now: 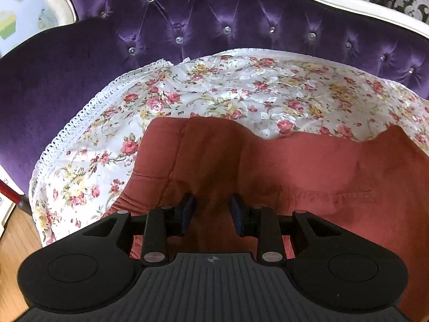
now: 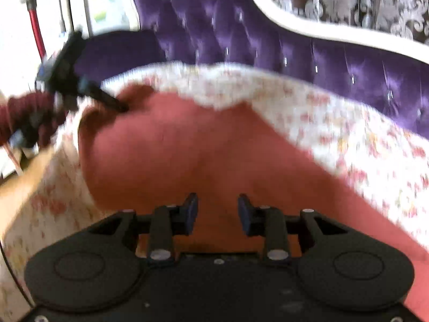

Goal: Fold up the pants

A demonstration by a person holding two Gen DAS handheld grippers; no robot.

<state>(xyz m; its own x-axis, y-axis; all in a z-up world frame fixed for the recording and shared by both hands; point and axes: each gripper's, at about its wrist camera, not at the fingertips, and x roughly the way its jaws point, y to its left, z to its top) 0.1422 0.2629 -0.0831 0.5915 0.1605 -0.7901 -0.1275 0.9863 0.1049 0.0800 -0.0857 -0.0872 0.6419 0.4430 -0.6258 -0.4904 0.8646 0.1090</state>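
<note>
Rust-red pants (image 1: pixel 308 166) lie spread on a floral cloth (image 1: pixel 214 86) that covers a sofa seat. My left gripper (image 1: pixel 212 209) sits at the pants' left end, its narrow jaws closed on a bunched ridge of the red fabric. The blurred right wrist view shows that same left gripper (image 2: pixel 122 107) at the far left corner of the pants (image 2: pixel 187 147), where the cloth is drawn up. A dark red knitted sleeve (image 2: pixel 24 112) holds it. My right gripper (image 2: pixel 217 212) hovers over the near part of the pants, open, with no fabric pinched between the pads.
A purple tufted sofa back (image 1: pixel 214 13) with a white frame (image 1: pixel 348 2) rises behind the floral cloth (image 2: pixel 335 123), whose lace hem hangs at the left. Wooden floor (image 1: pixel 16 236) lies lower left. A red pole (image 2: pixel 36 29) stands at the far left.
</note>
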